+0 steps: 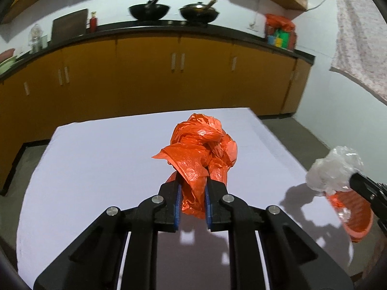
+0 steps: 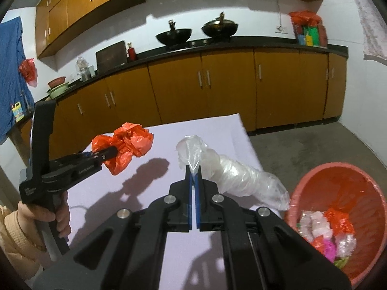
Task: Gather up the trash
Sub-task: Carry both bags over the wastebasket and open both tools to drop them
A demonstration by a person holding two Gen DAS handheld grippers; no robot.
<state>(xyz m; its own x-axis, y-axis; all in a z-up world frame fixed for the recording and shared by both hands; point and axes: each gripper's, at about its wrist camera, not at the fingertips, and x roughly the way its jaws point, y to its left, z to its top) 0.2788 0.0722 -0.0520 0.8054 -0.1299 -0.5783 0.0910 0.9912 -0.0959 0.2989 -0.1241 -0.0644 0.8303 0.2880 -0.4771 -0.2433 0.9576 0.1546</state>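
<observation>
My left gripper (image 1: 192, 181) is shut on a crumpled orange plastic bag (image 1: 200, 142), held up above the white table (image 1: 96, 159). From the right wrist view the same left gripper (image 2: 113, 151) shows at the left, held by a hand, with the orange plastic bag (image 2: 128, 142) bunched at its tip. My right gripper (image 2: 194, 172) is shut on a clear plastic bag (image 2: 232, 169) that trails off to the right over the table edge. The clear plastic bag (image 1: 331, 169) also appears at the right of the left wrist view, above an orange bin (image 1: 353, 215).
The orange bin (image 2: 314, 176) stands on the floor right of the table (image 2: 169, 253), with several bits of plastic trash inside. Yellow cabinets (image 2: 217, 84) under a black counter run along the far wall, with two woks (image 2: 174, 35) on it. A cloth (image 1: 358, 43) hangs at the right.
</observation>
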